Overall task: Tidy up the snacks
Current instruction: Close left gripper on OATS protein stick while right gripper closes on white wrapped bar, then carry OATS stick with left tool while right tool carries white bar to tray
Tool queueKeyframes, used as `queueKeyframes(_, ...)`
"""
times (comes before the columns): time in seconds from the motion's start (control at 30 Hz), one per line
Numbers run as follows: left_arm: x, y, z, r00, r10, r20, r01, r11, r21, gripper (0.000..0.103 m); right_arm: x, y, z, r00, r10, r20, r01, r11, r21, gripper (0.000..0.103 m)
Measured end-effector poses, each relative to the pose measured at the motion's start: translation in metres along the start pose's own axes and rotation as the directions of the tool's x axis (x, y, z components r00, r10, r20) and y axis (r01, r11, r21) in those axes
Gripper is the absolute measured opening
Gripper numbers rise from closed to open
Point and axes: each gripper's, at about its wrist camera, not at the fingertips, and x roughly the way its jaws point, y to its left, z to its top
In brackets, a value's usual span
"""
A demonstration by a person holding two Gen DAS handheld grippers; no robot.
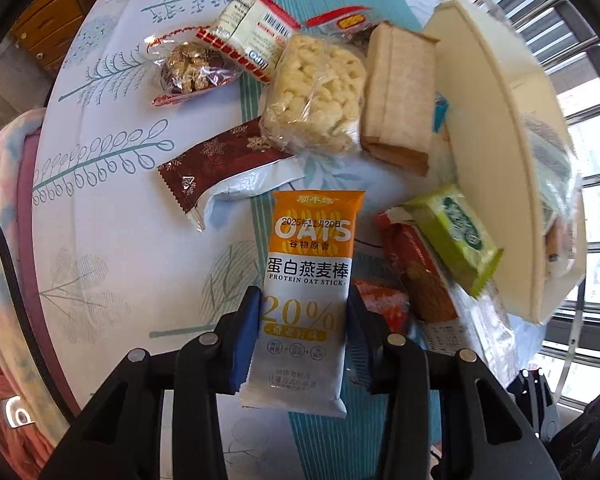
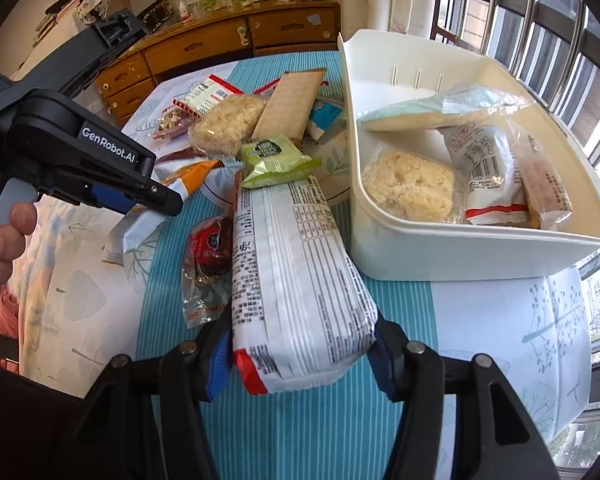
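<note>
My left gripper (image 1: 304, 332) has its jaws narrow and clamped across the lower half of the orange-and-white foil-wrapped protein oat stick (image 1: 310, 280), which sticks out toward 12 o'clock over the table (image 1: 112, 216) with its leaf-print cloth. Light, fairly stiff bar, slick wrapper; a grip across the width at mid-body looks right, the crimped ends would slide. My right gripper (image 2: 300, 354) has its jaws about half open, closed on the sides of the long white printed plastic biscuit pack with the red end (image 2: 296, 280). It is bulkier, the biscuits inside probably crack if squeezed, so hold the near end gently. The white plastic storage bin (image 2: 480, 248) sits at 2 o'clock in the right view and already holds several wrapped snacks; both items probably go there. A green square snack packet (image 2: 276, 160) lies on the far end of the biscuit pack and may slide off. More loose snacks lie at 12 o'clock.
</note>
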Motion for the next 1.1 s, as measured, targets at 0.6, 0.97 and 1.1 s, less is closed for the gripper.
queueKeyframes(0.6, -0.117, 0.013, -0.041, 0.971, -0.158, 0.177, 0.139, 0.984, 0.115, 0.039, -0.066, 0.019, 0.014, 0.986, -0.055, 0.157, 0.047, 0.997, 0.059, 0.054)
queueKeyframes(0.97, -0.151, 0.007, -0.053, 0.956, -0.175, 0.236, 0.141, 0.978, 0.154, 0.039, -0.107, 0.016, 0.040, 0.975, 0.012, 0.221, -0.038, 0.993, 0.115, 0.054)
queueKeyframes(1.1, -0.158, 0.000, -0.053, 0.948, -0.189, 0.255, 0.146, 0.973, 0.176, 0.039, -0.128, 0.009, 0.044, 0.972, 0.006, 0.234, -0.038, 0.990, 0.133, 0.054)
